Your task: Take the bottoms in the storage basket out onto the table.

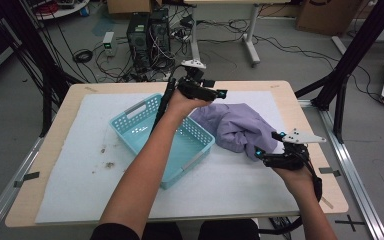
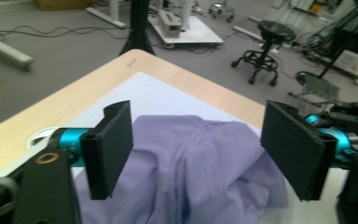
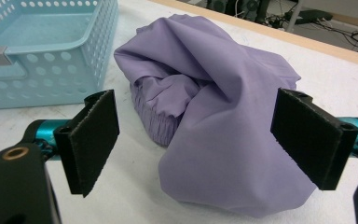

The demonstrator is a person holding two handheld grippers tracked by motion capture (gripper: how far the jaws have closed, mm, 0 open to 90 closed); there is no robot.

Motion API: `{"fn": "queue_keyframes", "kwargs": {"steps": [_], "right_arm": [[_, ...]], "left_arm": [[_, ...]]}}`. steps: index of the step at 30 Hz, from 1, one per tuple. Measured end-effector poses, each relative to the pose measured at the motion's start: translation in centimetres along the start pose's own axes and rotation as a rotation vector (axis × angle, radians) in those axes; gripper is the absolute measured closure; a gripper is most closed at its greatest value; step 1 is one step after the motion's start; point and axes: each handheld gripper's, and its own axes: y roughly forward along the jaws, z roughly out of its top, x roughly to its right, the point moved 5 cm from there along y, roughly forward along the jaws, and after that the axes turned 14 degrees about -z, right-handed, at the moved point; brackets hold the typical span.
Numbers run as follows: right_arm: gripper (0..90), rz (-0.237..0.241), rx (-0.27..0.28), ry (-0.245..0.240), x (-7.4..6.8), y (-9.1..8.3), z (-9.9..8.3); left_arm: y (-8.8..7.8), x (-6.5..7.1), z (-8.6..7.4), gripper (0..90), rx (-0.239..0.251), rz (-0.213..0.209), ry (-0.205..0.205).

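High view: a crumpled purple garment [image 1: 235, 125] lies on the white mat [image 1: 80, 170], right of centre on the table [image 1: 60, 107]. A light blue basket [image 1: 150, 137] sits just to its left, its near right corner close to the cloth; whether they touch I cannot tell. The left gripper [image 1: 221, 93] is held over the far edge of the garment, the forearm crossing above the basket. The right gripper [image 1: 264, 150] sits at the garment's near right edge. Its jaw opening cannot be read from here.

Left gripper view: looks along the jaws across the cloth to the far right table corner and the floor beyond, where a black stool [image 2: 265, 49] stands. The fingers [image 2: 109, 149] stand spread wide, above the purple garment [image 2: 200, 172]; no cloth is pinched and the pads appear clear of it. The other gripper's body shows at the right edge.

Right gripper view: shows the folds, a gathered elastic cuff and the basket's [image 3: 42, 51] perforated side wall, which the other views do not resolve. The fingers [image 3: 95, 140] are spread wide, flanking the garment's [image 3: 228, 130] near side, apart from the cloth, gripping nothing.
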Motion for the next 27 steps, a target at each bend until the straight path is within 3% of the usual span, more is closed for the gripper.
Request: {"fn": "queue_keyframes", "kwargs": {"steps": [5,8,12,16,24,27], "right_arm": [[15.5,0.006,0.000,0.005,0.1,-0.1,0.0],[15.5,0.008,-0.002,0.001,0.1,0.2,-0.1],[15.5,0.012,-0.002,0.001,0.1,0.3,-0.1],[15.5,0.021,0.025,0.040,0.4,-0.1,0.6],[15.4,0.020,0.053,0.050,0.4,-0.4,1.3],[15.4,0.014,0.046,0.054,0.4,-0.3,1.2]], "left_arm": [[-3.9,1.0,0.2,21.6,0.011,0.045,0.025],[-6.1,1.6,0.2,15.7,0.015,0.098,0.026],[-8.3,2.7,0.1,15.7,0.014,0.082,0.060],[-10.2,3.7,-0.3,15.7,0.026,0.083,0.086],[-14.1,4.4,-3.1,15.7,0.028,0.108,0.094],[-15.4,4.1,-4.3,15.7,0.022,0.140,0.085]]}}
